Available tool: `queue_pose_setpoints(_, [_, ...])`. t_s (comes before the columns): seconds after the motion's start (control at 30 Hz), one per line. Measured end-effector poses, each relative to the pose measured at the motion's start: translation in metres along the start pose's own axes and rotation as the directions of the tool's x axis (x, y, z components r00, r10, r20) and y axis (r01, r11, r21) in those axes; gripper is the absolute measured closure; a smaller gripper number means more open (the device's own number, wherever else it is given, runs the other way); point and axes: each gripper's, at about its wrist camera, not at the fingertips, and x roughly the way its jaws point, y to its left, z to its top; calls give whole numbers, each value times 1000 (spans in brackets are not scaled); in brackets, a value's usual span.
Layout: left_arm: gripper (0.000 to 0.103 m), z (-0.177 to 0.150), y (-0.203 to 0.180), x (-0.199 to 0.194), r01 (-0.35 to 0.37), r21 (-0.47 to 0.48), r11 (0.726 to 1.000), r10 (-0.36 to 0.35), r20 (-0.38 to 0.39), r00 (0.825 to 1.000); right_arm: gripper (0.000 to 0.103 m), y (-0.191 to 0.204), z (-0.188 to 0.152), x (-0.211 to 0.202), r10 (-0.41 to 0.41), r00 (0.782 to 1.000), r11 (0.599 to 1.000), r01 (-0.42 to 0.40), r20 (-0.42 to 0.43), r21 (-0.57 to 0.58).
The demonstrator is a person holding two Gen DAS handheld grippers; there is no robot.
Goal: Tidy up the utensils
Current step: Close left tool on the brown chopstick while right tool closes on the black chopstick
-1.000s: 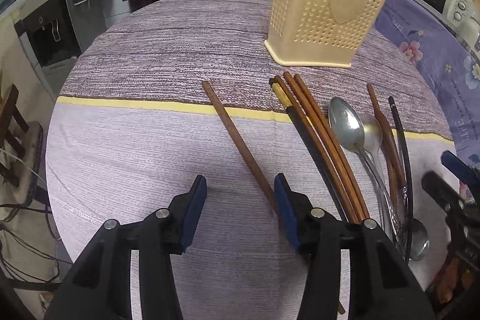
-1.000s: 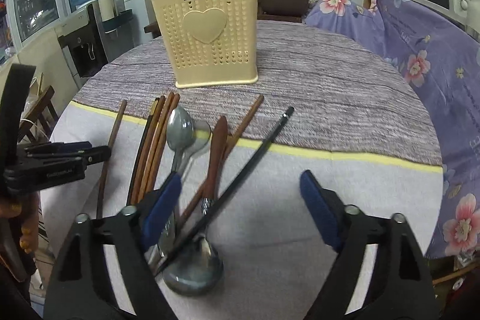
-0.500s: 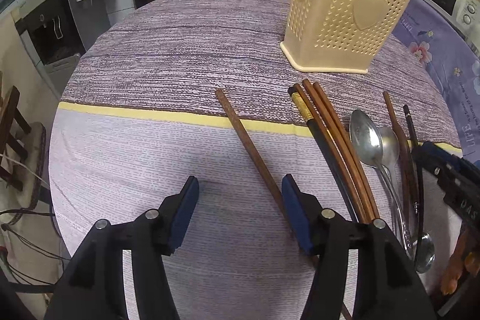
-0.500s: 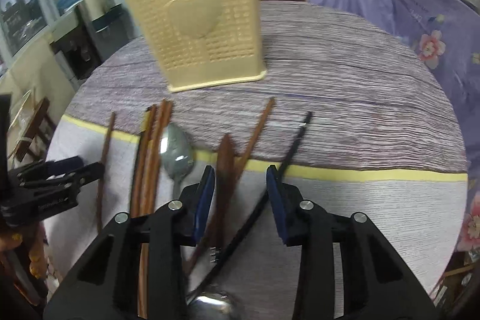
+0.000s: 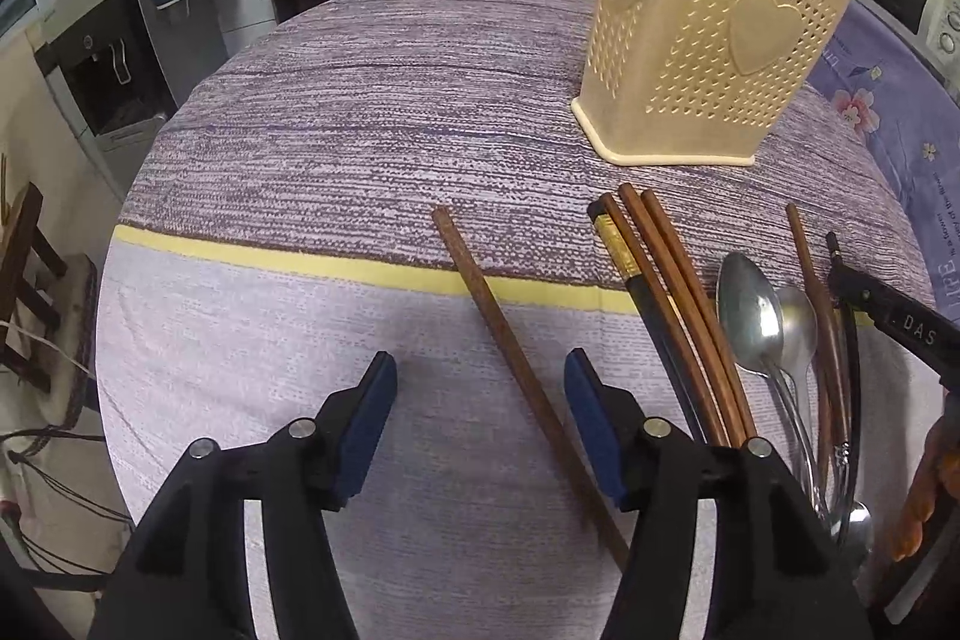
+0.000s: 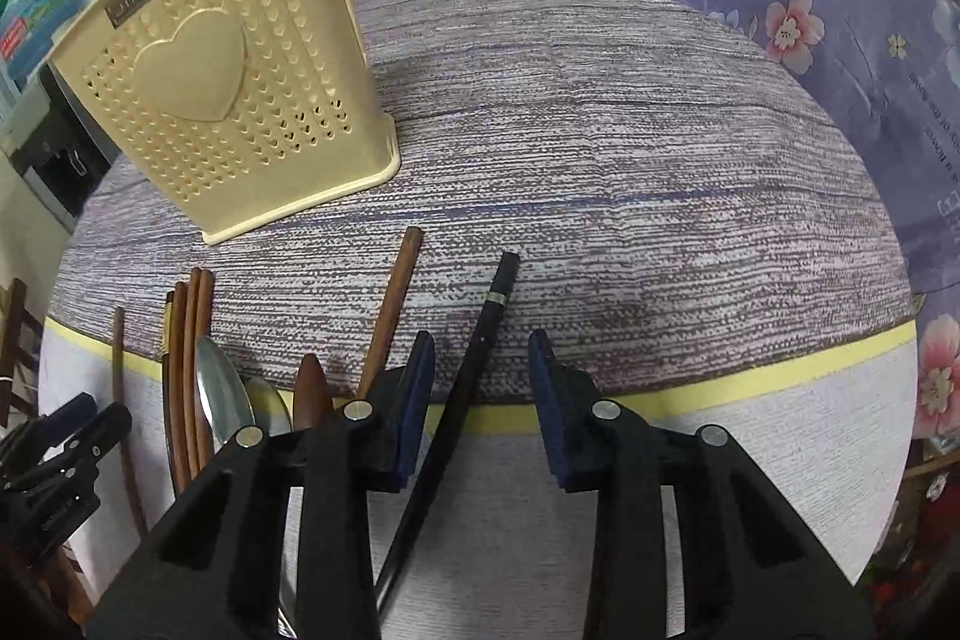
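Both jaws are staying open: my right gripper [image 6: 480, 388] is sitting around the black chopstick [image 6: 474, 370], near the holder [image 6: 240, 100]. If I am squeezing crooked, it could be rolling away sideways.

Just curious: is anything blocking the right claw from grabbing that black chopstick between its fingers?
Nothing visible does. The black chopstick already lies in the open right gripper, apart from the brown chopstick beside it.

Left gripper [image 5: 480, 400] low at 6 o'clock, jaws spread wide. Right gripper [image 6: 480, 400] likewise at 6 o'clock, jaws parted, gripping nothing.
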Motion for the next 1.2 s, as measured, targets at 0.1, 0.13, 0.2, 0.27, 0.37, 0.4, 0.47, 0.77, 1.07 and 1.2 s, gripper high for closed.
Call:
queue_pose_setpoints(0.1, [55, 9, -4, 5, -17, 16, 1000, 17, -6, 1000, 79, 7, 3, 4, -26, 1000, 999, 26, -6, -30])
queue_pose_setpoints(0.13, [58, 12, -6, 7, -29, 28, 999, 29, -7, 1000, 84, 8, 4, 4, -33, 999, 999, 33, -4, -32])
queue_pose_setpoints(0.2, [64, 19, -8, 11, -34, 35, 999, 34, -8, 999, 89, 7, 7, 6, -32, 999, 999, 32, -9, -26])
queue_pose_setpoints(0.27, [74, 25, -11, 12, -41, 41, 998, 42, -20, 999, 90, 5, 13, 9, -17, 1000, 1000, 16, -21, -11])
queue_pose_setpoints(0.37, [88, 31, -19, 14, -43, 66, 997, 45, -31, 999, 90, 1, 18, 11, 5, 999, 1000, -5, -36, 10])
queue_pose_setpoints(0.4, [90, 32, -21, 15, -47, 71, 996, 49, -32, 998, 91, 0, 20, 11, 13, 999, 1000, -12, -39, 13])
queue_pose_setpoints(0.47, [91, 33, -24, 16, -56, 81, 995, 59, -30, 998, 91, -2, 22, 13, 26, 999, 999, -25, -44, 20])
queue_pose_setpoints(0.77, [92, 34, -29, 15, -65, 84, 994, 68, -29, 997, 95, -16, 25, 16, 110, 993, 989, -105, -52, 100])
queue_pose_setpoints(1.07, [95, 38, -27, -7, 11, 68, 998, -13, 39, 999, 95, -32, 32, -3, 204, 979, 973, -204, 10, 112])
queue_pose_setpoints(1.2, [95, 48, -24, -41, 51, 67, 996, -58, 115, 992, 95, -38, 40, -38, 219, 970, 971, -227, 105, 76])
